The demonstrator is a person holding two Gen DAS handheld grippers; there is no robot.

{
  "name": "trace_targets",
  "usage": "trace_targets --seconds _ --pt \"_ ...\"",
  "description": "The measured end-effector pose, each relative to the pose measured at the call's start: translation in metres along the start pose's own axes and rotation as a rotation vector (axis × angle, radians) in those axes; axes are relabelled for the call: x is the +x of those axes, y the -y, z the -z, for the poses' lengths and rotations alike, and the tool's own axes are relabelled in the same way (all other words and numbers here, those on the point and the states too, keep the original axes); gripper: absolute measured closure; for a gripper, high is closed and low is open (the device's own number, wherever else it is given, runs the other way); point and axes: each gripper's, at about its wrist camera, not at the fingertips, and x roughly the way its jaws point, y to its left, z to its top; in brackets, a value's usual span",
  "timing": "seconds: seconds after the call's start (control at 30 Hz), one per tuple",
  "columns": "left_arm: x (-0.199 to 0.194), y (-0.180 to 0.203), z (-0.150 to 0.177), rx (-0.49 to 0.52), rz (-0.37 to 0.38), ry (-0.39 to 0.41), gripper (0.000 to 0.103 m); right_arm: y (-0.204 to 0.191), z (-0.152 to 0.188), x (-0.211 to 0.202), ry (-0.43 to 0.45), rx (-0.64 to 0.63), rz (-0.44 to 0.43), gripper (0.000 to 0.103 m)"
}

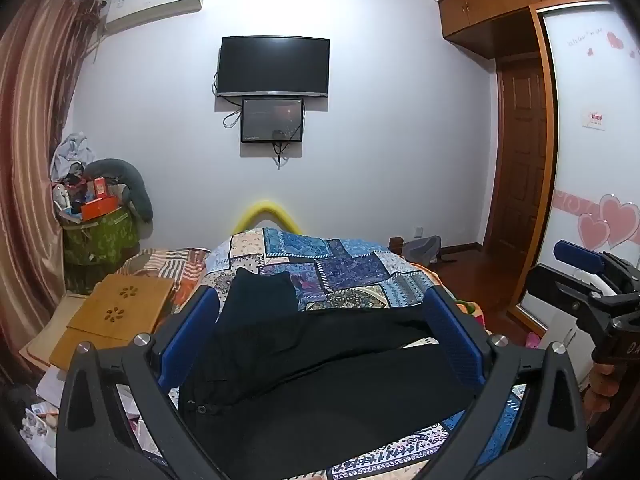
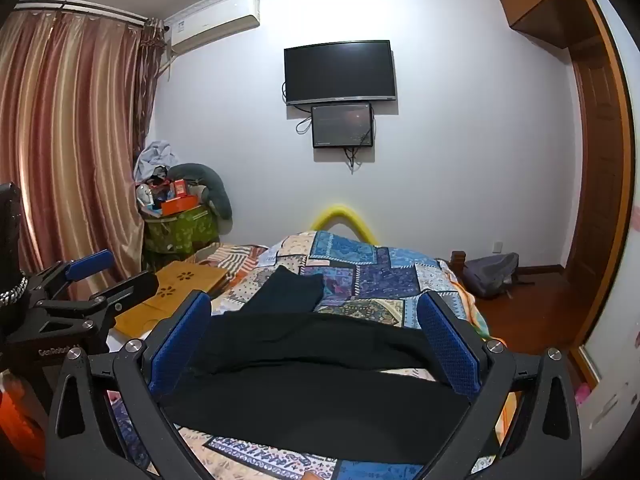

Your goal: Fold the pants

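Observation:
Black pants (image 1: 320, 380) lie spread on the patchwork bedspread (image 1: 340, 268), one leg reaching away toward the far end. My left gripper (image 1: 320, 312) hovers over them near the waist, jaws wide open, nothing between its blue pads (image 1: 192, 332). In the right wrist view the same pants (image 2: 316, 376) stretch across below my right gripper (image 2: 316, 316), also wide open with nothing in it. Each gripper shows in the other's view: the right gripper at the right edge (image 1: 588, 276), the left gripper at the left edge (image 2: 80, 284). Neither touches the cloth.
A wooden lap table (image 1: 120, 316) lies on the bed's left side. A green basket (image 1: 100, 236) heaped with clutter stands by the curtain (image 1: 36, 160). A TV (image 1: 274, 66) hangs on the far wall. A wardrobe (image 1: 592, 140) and a grey bag (image 2: 492, 272) stand to the right.

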Motion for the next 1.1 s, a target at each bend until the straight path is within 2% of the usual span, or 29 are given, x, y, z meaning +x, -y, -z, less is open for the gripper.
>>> trace_targets --seconds 0.63,1.1 --pt "0.005 -0.009 0.004 -0.011 -0.003 -0.005 0.000 -0.011 -0.004 -0.002 0.002 -0.013 0.001 0.001" --pt "0.003 -0.007 0.001 -0.006 -0.008 0.006 0.000 -0.005 -0.002 -0.003 0.009 -0.006 0.000 0.001"
